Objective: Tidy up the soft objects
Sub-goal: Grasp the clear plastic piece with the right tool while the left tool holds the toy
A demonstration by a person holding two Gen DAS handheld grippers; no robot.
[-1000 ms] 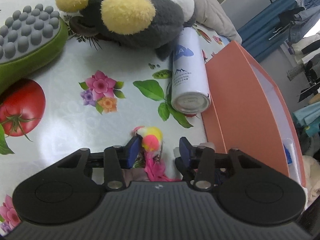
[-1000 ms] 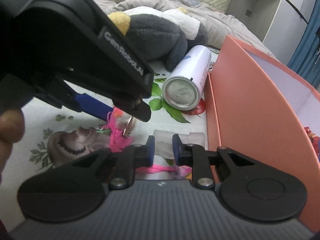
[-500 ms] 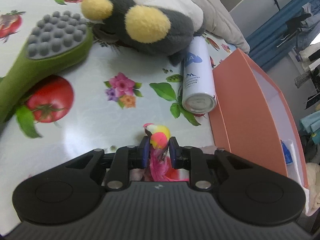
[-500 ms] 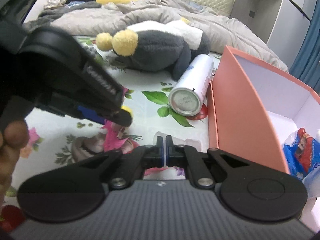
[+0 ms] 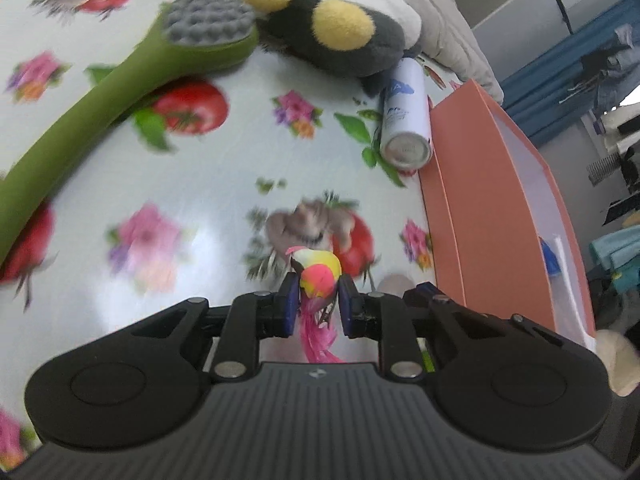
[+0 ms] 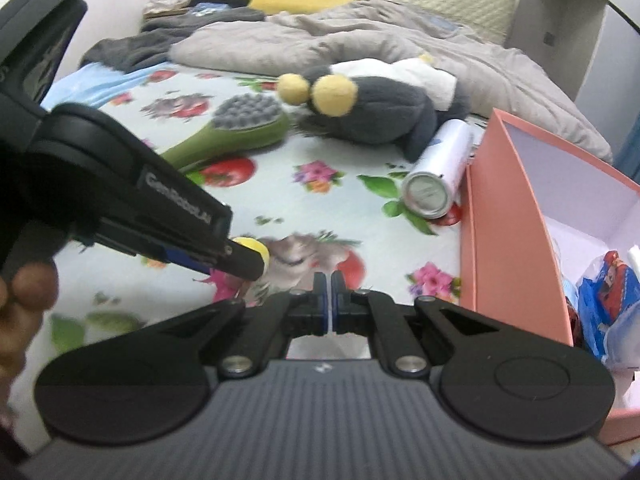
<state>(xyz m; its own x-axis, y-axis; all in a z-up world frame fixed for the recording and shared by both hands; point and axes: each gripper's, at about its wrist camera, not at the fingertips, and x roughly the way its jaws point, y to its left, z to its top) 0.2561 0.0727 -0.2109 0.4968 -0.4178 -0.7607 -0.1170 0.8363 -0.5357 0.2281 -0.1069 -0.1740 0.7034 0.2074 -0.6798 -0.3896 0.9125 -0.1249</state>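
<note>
A: So where does the little toy bird [image 5: 320, 274] sit right now?

B: Between the blue pads [image 5: 289, 307] of the left gripper [image 5: 318, 306], pinched at the body, with its pink tail feathers hanging down behind the jaws. It looks lifted clear of the flowered tablecloth [image 5: 208, 208].

A: And the right gripper [image 6: 329, 300]?

B: Its jaws are pressed together. A thin pale sliver shows between the pads, but I cannot tell whether that is something held or just light.

A: Where should the bird go, do you think?

B: Most likely the pink box [image 5: 492, 200] on the right; it already holds a blue packet [image 6: 608, 292]. The near wall stands tall, so I would carry the bird up and over the rim rather than straight across.

A: Anything to watch?

B: The spray can [image 5: 404, 120] lies just beside the box wall, so keep the path on the near side of it. The bird is light and feathery, so hold the squeeze steady and let go only once it is low inside the box.

A: And the rest?

B: The big plush toy [image 5: 340, 28] and the green brush [image 5: 120, 80] lie farther back, untouched.
</note>
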